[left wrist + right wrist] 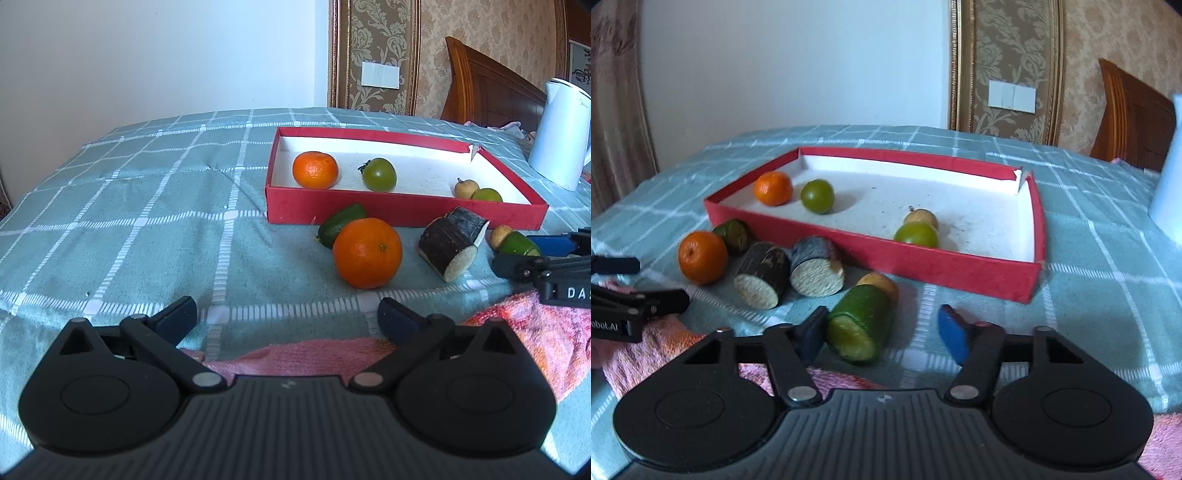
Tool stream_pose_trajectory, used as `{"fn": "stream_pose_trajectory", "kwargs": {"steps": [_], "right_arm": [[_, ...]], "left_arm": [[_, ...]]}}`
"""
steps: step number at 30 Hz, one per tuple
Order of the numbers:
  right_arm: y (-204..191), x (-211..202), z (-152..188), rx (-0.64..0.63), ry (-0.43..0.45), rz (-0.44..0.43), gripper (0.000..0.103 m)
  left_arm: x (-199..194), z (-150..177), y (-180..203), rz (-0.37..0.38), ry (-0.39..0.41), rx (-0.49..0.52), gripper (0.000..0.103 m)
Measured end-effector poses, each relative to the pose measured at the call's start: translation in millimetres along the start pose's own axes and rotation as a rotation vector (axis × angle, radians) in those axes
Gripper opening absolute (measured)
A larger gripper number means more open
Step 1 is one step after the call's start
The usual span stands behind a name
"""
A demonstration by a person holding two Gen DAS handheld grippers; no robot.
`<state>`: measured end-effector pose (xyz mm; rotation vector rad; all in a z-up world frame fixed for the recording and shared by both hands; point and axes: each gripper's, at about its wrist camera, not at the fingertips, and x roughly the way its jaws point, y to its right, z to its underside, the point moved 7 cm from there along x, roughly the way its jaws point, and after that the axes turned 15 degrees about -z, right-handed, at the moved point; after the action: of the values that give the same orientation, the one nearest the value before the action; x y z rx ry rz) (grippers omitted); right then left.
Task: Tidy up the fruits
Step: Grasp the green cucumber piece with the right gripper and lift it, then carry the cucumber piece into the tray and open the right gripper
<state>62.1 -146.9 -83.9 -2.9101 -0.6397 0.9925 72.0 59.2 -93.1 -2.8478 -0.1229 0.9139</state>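
Note:
A red tray (pixel 402 214) (pixel 934 264) holds a small orange (pixel 315 170) (pixel 773 188), a green tomato (pixel 379 174) (pixel 817 196), a longan (pixel 921 218) and a green fruit (pixel 916 234). In front of it lie a big orange (pixel 366 252) (pixel 702 257), a cucumber piece (pixel 340 223) (pixel 733 235), two sugarcane pieces (pixel 761 275) (pixel 816 271), a longan (pixel 881 282) and a cut cucumber (pixel 860 325). My left gripper (pixel 288 317) is open and empty, short of the big orange. My right gripper (pixel 882 332) is open around the cut cucumber, its left pad touching it.
A white kettle (pixel 561 133) stands at the right behind the tray. A pink towel (pixel 546 339) (pixel 657 343) lies on the near edge of the teal checked cloth (pixel 147 206). A wooden headboard (pixel 491 85) rises behind.

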Motion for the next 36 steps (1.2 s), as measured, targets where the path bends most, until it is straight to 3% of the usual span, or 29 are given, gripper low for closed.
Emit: {"fn": "stream_pose_trajectory", "kwargs": {"steps": [5, 6, 22, 30, 36], "right_arm": [[-9, -1, 0, -0.037, 0.000, -0.003, 0.043], [-11, 0, 0, -0.038, 0.000, -0.013, 0.037], [0, -26, -2, 0.024, 0.066, -0.037, 0.036], [29, -51, -35, 0.010, 0.174, 0.056, 0.036], [58, -31, -54, 0.018, 0.163, 0.111, 0.036]], "left_arm": [[0, 0, 0, 0.001, 0.000, 0.000, 0.103], [0, 0, 0, 0.001, 0.001, 0.000, 0.103], [-1, 1, 0, 0.002, 0.002, 0.001, 0.103], [-1, 1, 0, 0.002, 0.003, 0.001, 0.103], [-1, 1, 0, 0.002, 0.003, 0.001, 0.103]]}}
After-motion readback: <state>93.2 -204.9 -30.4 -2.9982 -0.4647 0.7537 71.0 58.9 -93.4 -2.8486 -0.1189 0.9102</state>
